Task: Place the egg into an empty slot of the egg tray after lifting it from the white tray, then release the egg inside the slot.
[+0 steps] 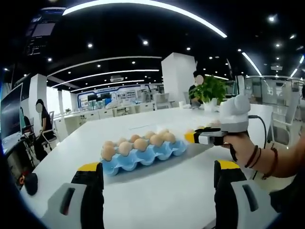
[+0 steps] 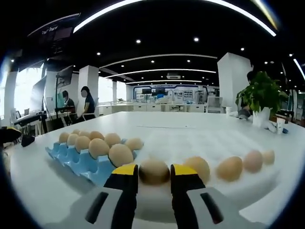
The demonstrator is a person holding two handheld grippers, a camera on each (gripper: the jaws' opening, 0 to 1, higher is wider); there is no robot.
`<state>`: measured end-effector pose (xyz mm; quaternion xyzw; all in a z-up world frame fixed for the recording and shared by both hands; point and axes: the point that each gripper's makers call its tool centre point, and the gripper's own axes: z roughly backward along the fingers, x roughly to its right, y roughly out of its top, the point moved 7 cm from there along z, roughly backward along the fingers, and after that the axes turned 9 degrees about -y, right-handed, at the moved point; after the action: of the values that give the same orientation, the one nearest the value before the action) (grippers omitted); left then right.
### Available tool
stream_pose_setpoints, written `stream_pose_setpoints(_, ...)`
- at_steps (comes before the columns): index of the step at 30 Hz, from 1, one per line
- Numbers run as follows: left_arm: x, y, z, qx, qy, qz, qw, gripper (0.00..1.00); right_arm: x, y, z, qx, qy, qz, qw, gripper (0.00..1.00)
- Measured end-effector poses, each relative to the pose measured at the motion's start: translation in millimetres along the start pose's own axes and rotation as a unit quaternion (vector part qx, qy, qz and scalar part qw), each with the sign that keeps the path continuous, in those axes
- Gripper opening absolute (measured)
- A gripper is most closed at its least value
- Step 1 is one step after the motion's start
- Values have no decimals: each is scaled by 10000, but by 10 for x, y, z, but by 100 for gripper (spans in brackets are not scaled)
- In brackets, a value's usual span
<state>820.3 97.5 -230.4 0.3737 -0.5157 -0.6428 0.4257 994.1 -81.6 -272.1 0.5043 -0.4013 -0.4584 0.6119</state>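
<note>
A blue egg tray (image 1: 157, 155) sits mid-table with several brown eggs (image 1: 125, 148) in its far rows; the near slots are bare. My left gripper (image 1: 158, 166) hangs wide open in front of it, holding nothing. My right gripper (image 1: 202, 136), held in a hand, is just off the tray's right end. In the right gripper view my right gripper (image 2: 154, 171) is shut on a brown egg (image 2: 154, 172). That egg lines up with a row of eggs (image 2: 229, 168) lying in the white tray (image 2: 248, 190). The blue egg tray (image 2: 78, 162) lies just to the left.
The white table (image 1: 157, 205) runs far back, with a potted plant (image 1: 208, 90) at its far end. A dark object (image 1: 29, 183) rests by the table's left edge. People sit at desks off to the left (image 2: 86, 102).
</note>
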Motion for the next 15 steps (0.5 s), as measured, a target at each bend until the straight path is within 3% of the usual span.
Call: stream_pose_setpoints(15,-5,-108,-13,-162,75,108,9998,97,25,23,-24,-150,-11,-62,9999,26)
